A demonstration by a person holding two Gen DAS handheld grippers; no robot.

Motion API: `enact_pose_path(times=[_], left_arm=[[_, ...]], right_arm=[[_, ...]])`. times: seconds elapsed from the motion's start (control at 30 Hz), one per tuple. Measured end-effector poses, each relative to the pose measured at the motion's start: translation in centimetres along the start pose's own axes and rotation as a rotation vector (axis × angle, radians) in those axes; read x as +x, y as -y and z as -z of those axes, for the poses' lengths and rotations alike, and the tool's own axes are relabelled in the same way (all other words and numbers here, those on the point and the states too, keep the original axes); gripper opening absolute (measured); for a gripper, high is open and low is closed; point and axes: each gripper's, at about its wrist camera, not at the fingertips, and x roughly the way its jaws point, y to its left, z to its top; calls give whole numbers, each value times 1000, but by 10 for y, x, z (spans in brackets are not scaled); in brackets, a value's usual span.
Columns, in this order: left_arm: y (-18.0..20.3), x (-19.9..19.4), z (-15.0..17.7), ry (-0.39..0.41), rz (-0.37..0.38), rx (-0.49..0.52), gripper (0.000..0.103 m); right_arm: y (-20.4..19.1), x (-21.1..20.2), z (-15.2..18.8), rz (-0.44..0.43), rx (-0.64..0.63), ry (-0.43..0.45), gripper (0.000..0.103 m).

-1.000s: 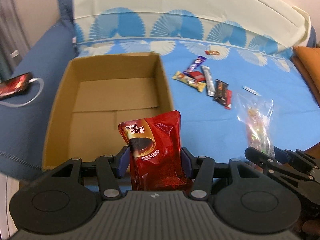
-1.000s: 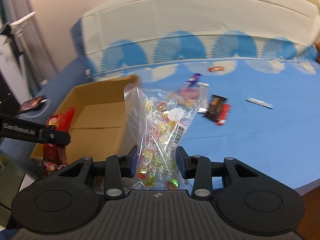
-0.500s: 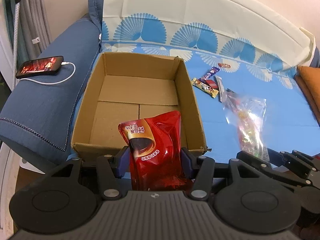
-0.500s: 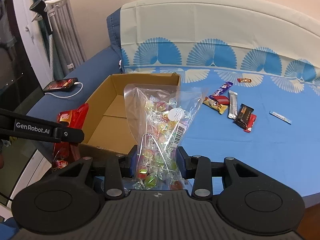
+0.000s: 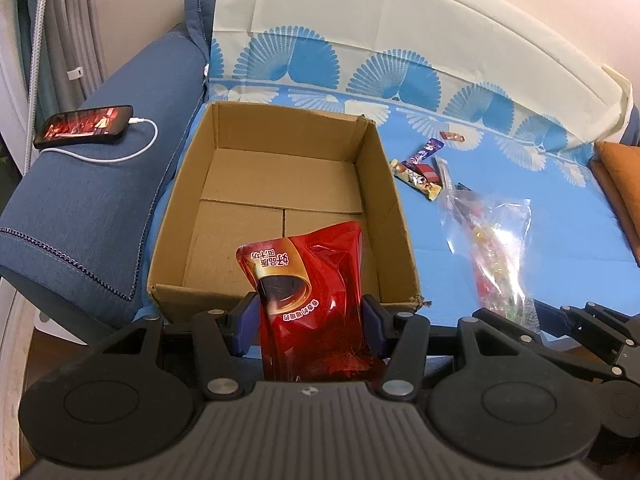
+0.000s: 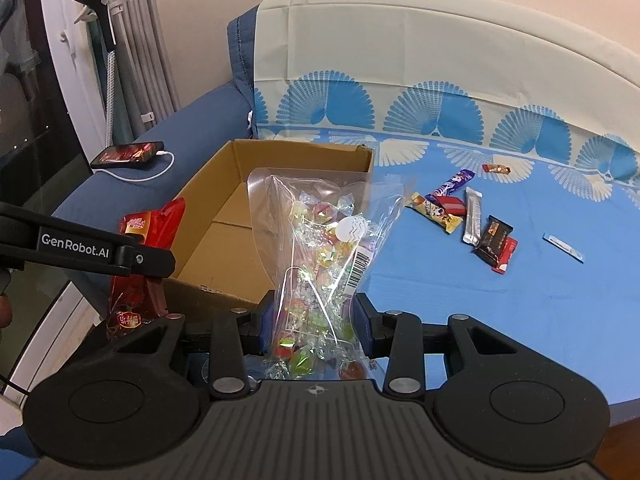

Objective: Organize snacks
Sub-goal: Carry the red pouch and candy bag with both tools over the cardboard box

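My left gripper [image 5: 306, 322] is shut on a red snack pouch [image 5: 312, 300] and holds it upright just before the near wall of an open, empty cardboard box [image 5: 400, 216]. My right gripper [image 6: 314, 322] is shut on a clear bag of wrapped candies [image 6: 320, 252], held upright to the right of the box [image 6: 200, 280]. The candy bag also shows in the left wrist view [image 5: 496, 248], and the red pouch in the right wrist view [image 6: 148, 264]. Several small snack bars [image 6: 472, 216] lie on the blue bed cover right of the box.
The box sits on a bed with a blue fan-patterned cover [image 5: 580, 240]. A phone on a white charging cable [image 5: 84, 126] lies on the dark blue armrest [image 5: 80, 200] left of the box. An orange cushion [image 5: 616, 172] is at the far right.
Both grippers have drawn back and up from the bed, so the box and bed look farther away. Each gripper keeps its hold on its bag.
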Motion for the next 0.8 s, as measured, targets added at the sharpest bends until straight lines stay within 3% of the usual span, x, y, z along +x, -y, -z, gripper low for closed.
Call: enact_pose_path(times=[0.33, 0.8], left_arm=[[-17, 22, -24, 1, -32, -26, 59], [-43, 73, -68, 1, -82, -40, 60]], right_arm=[[-10, 25, -18, -25, -32, -19, 42], [-25, 96, -50, -49, -71, -74, 43]])
